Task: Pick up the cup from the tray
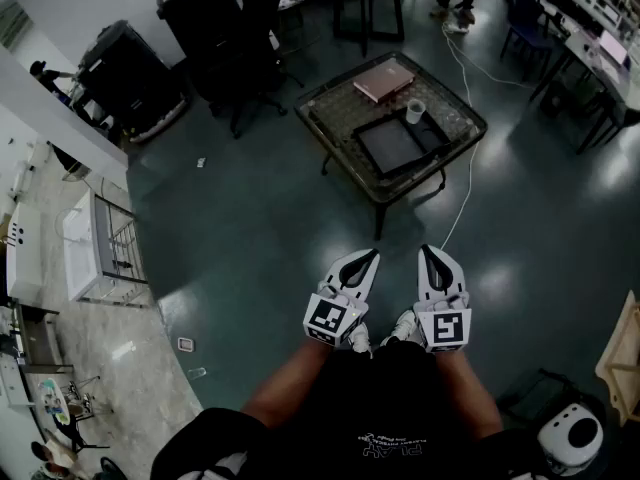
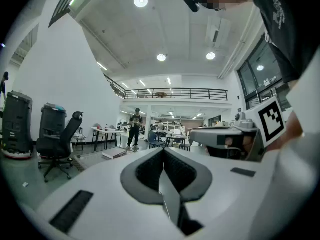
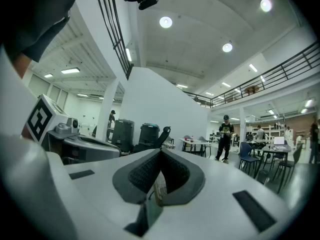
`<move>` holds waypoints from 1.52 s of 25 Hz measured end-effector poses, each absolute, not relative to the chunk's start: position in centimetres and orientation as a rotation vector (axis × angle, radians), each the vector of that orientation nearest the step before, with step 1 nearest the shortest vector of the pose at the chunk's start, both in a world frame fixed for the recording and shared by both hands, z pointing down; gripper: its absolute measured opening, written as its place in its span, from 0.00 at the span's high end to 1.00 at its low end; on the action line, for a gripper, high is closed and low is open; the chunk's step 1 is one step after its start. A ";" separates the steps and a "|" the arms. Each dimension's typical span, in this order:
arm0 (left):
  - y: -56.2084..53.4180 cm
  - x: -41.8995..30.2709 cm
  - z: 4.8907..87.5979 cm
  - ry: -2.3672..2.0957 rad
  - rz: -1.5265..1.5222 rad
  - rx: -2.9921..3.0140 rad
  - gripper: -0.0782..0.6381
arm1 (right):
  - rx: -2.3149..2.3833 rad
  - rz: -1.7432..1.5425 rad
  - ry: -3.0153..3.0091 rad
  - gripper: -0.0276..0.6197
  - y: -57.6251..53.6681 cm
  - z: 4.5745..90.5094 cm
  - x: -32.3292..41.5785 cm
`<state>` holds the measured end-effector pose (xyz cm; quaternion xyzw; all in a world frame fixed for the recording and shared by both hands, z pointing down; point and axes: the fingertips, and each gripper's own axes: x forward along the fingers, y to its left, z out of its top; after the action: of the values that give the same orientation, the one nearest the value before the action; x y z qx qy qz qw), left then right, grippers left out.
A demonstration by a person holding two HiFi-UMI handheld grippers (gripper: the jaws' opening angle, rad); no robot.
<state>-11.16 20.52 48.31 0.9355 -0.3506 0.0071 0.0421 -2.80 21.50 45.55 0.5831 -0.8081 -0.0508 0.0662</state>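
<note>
The person is standing on a dark, glossy floor (image 1: 250, 228) and is holding both tools out level in front of the waist, side by side and not touching. The left tool (image 1: 372, 254) is keeping its two jaws pressed together, the dark ribbed pads meeting along their tips with nothing between them. The right tool (image 1: 426, 251) is doing the same: its jaws are lying closed against each other and are pinching nothing. Each tool is showing its marker cube at the rear, close to the person's hands.

Both tools are pointing toward a low glass-topped counter (image 1: 335, 108) that is standing well apart from them, farther out across the floor. A black tray (image 1: 390, 146) is lying on the near half of that counter, set at an angle to its edges. The white cup (image 1: 415, 111) is standing upright at the tray's far right corner (whether it is sitting inside the rim or just on it is too small to tell). A pinkish book (image 1: 382, 81) is lying flat on the counter beyond the tray, apart from the cup.

A pale cable (image 1: 465, 168) is trailing over the floor past the counter's right side. A black office chair (image 1: 255, 63) is standing to the counter's left.
</note>
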 end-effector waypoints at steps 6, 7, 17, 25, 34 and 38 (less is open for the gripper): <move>23.3 -11.7 47.4 -1.071 0.038 2.857 0.88 | 1.775 -0.121 -2.435 0.95 24.3 44.8 -3.0; 23.5 -11.6 47.3 -1.069 0.039 2.861 0.88 | 1.771 -0.127 -2.436 0.95 24.5 44.7 -3.0; 24.5 -9.3 45.9 -1.137 0.045 2.858 0.88 | 1.787 -0.153 -2.519 0.95 25.5 43.3 -0.1; 25.9 -6.0 45.7 -1.195 0.070 2.855 0.88 | 1.729 -0.069 -2.559 0.95 26.6 44.1 3.3; 26.0 -3.4 45.8 -1.274 0.058 2.798 0.88 | 1.690 -0.058 -2.588 0.95 27.1 44.1 6.5; 25.3 -3.3 45.9 -1.290 0.069 2.779 0.88 | 1.688 -0.032 -2.589 0.95 26.4 44.6 7.1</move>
<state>-3.28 25.33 45.91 0.9061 -0.4207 0.0226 0.0382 7.07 26.43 44.62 0.5458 -0.8375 -0.0104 0.0254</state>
